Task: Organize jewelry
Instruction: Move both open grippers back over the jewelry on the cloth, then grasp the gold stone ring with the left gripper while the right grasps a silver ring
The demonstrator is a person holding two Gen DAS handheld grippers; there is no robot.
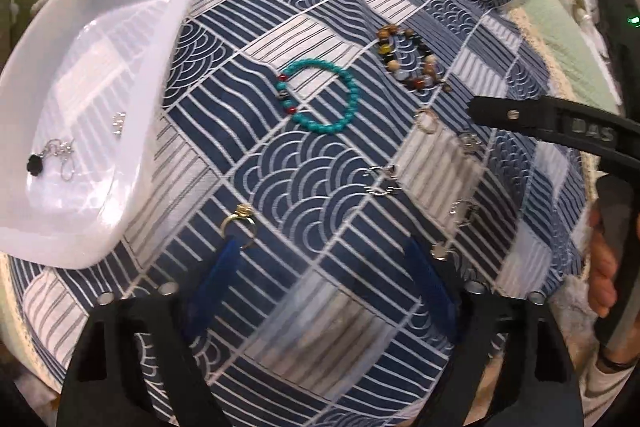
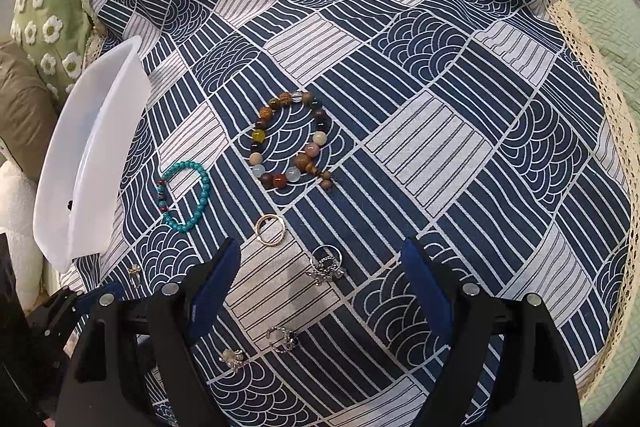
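A white tray [image 1: 132, 155] at the left holds a few silver pieces and a black bead [image 1: 35, 161]. On the blue patterned cloth lie a turquoise bead bracelet [image 1: 320, 99], a mixed-bead bracelet [image 1: 408, 61], a gold ring [image 1: 240, 225] and several silver rings [image 1: 382, 179]. My left gripper [image 1: 324, 247] is open above the cloth, its left fingertip [image 1: 230, 247] just below the gold ring. My right gripper [image 2: 320, 259] is open over a silver ring [image 2: 326, 265], with the thin hoop ring [image 2: 271, 230] just ahead. The bracelets [image 2: 292, 143] and tray [image 2: 96, 155] show too.
The cloth drapes over a pale green quilt [image 2: 592, 27] with lace trim. A green flowered cushion [image 2: 48, 15] lies beyond the tray. The right gripper's black body [image 1: 560, 123] and the hand holding it reach in at the right of the left wrist view.
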